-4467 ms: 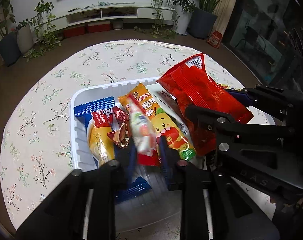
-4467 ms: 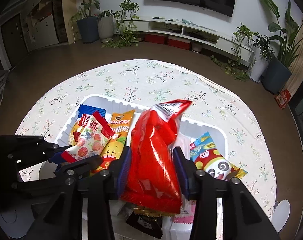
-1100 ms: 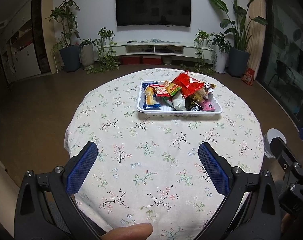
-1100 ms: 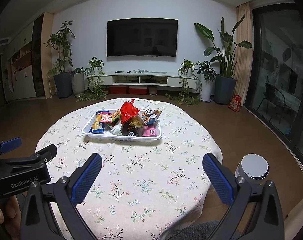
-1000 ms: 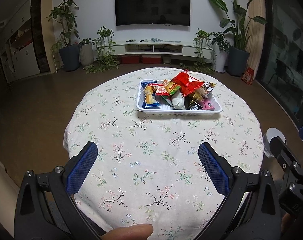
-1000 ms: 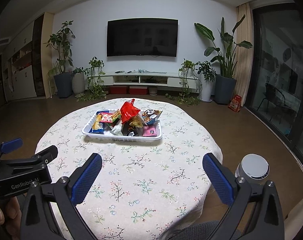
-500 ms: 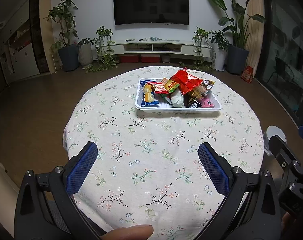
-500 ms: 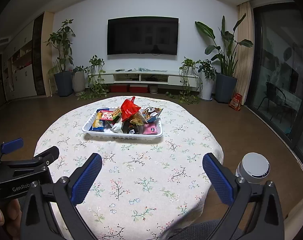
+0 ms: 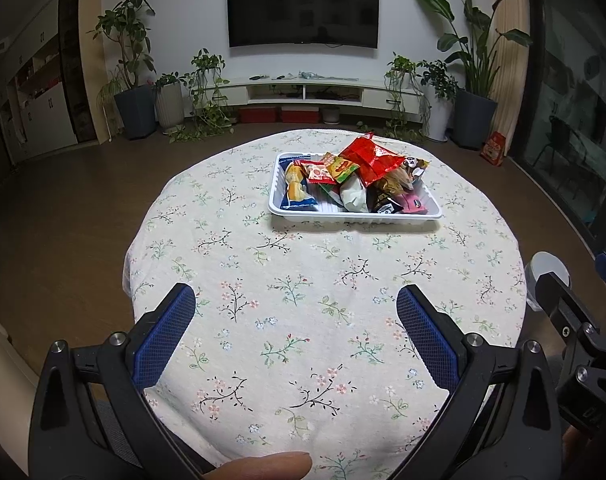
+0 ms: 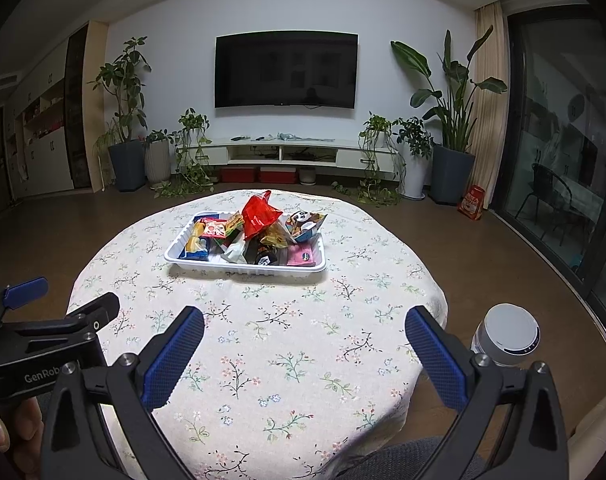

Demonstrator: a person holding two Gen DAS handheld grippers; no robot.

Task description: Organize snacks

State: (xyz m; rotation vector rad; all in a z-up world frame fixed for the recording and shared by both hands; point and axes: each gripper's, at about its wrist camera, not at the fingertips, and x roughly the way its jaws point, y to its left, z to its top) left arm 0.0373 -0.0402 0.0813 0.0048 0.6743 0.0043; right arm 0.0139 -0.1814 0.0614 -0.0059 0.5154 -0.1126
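- Your left gripper (image 9: pixel 295 320) has let go of its packet and pulled well back from the white tray (image 9: pixel 355 215); it gapes wide, holding nothing.
- The snacks (image 10: pixel 259 232) sit heaped in that tray mid-table, red bag (image 10: pixel 259 216) on top, so the sorting looks finished.
- Your right gripper (image 10: pixel 303 344) is likewise back, spread wide, empty.
- Packets under the pile stay hidden; labels are unreadable.

Wall television (image 10: pixel 287 70), potted plants (image 10: pixel 449 120), floral tablecloth (image 10: pixel 271 344).
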